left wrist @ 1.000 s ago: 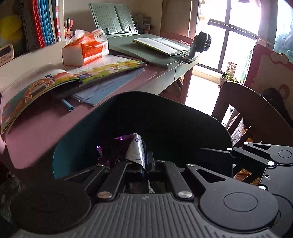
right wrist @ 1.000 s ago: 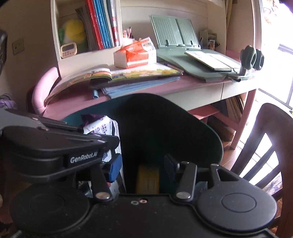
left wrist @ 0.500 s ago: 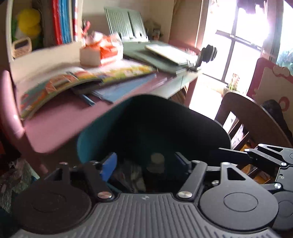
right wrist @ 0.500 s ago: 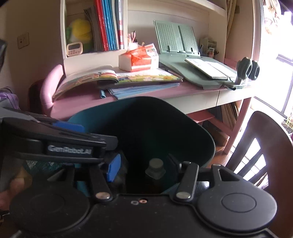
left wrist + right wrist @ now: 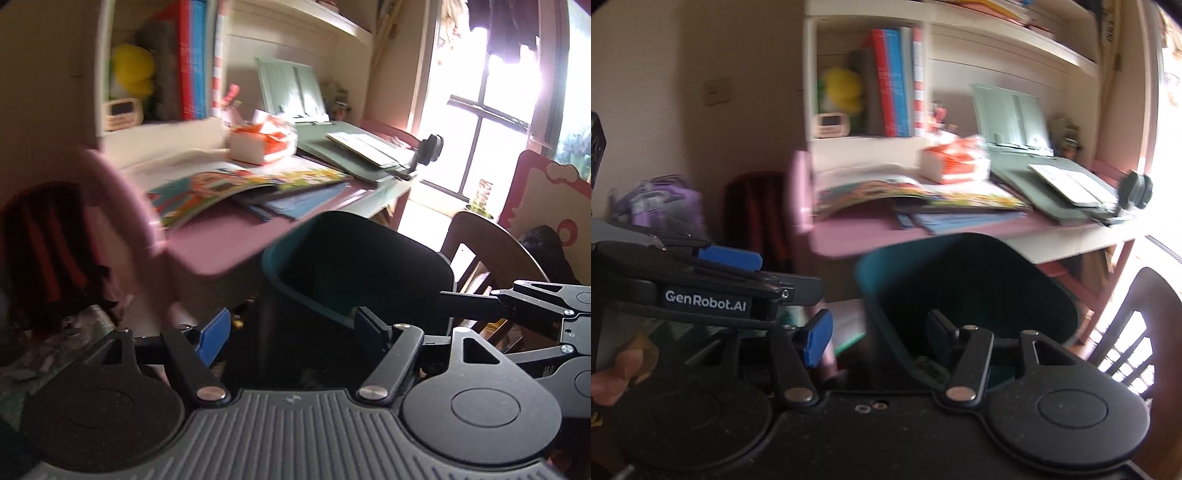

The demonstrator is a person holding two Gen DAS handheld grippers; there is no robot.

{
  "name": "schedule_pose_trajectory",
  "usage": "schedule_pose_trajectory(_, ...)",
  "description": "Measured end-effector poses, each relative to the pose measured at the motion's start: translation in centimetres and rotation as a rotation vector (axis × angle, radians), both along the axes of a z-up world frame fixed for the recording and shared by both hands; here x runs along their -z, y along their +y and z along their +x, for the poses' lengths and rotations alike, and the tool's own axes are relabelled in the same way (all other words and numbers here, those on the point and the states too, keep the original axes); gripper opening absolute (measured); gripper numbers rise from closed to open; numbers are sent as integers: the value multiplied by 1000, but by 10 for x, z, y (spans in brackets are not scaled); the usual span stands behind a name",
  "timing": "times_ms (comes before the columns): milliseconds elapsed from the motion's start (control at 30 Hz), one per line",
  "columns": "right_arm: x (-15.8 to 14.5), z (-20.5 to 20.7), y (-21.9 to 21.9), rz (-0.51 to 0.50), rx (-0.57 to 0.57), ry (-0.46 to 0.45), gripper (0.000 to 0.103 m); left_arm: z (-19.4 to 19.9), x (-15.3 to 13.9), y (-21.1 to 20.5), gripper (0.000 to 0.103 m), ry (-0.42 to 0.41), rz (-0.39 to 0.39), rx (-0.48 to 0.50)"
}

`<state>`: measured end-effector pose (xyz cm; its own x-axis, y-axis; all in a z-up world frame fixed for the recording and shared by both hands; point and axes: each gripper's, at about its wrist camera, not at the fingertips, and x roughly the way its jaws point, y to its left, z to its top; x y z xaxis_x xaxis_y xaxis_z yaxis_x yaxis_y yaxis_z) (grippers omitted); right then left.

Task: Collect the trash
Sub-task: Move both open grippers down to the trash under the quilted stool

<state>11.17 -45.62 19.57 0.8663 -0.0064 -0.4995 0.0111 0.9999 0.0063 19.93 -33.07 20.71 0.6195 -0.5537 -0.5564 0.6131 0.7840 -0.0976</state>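
Now both grippers up and clear of the bin (image 5: 295, 254), nothing between either pair of fingers. Left gripper (image 5: 293, 334) spread wide, jaws just been opening further, blue pads well apart; one pad over the floor to the left of the bin, the other over its near rim, so the teal wall sits in the gap without touching either. Right gripper (image 5: 879, 334) likewise wide, jaws just been opening too, left blue pad outside the bin wall (image 5: 875, 280), right finger over the dark inside, rim running between them untouched. Bin upright on the floor just in front of the pink desk (image 5: 849, 236), mouth facing up, interior too dark to make out any trash. In the right wrist view, left gripper's body off to the left, blue pad showing above the white lettering, a bit of hand (image 5: 613, 373) gripping below it. On the desk: open picture book (image 5: 229, 188), blue folders under it, orange tissue pack (image 5: 264, 142), green book stand (image 5: 291, 88) behind. Wooden chair (image 5: 491, 251) to the right of the bin, bright window beyond. Both views smeared with motion blur.
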Motion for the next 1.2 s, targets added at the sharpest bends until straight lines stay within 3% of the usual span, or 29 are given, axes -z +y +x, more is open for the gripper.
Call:
schedule_pose_trajectory(233, 15, -1, 71, 50, -155, 3, 57, -23, 11, 95, 79, -16, 11, -105)
schedule_pose_trajectory(467, 59, 5, 154, 63, -322, 71, 57, -40, 52, 193, 81, 15, 45, -215)
schedule_pose_trajectory(733, 138, 25, 235, 63, -458, 198, 57, -41, 132, 277, 81, 86, 121, -339)
schedule_pose_trajectory(1000, 235, 59, 282, 57, -523, 344, 57, -11, 234, 354, 81, 255, 128, -423)
schedule_pose_trajectory(1200, 305, 84, 311, 37, -532, 455, 57, 8, 310, 404, 81, 329, 199, -402)
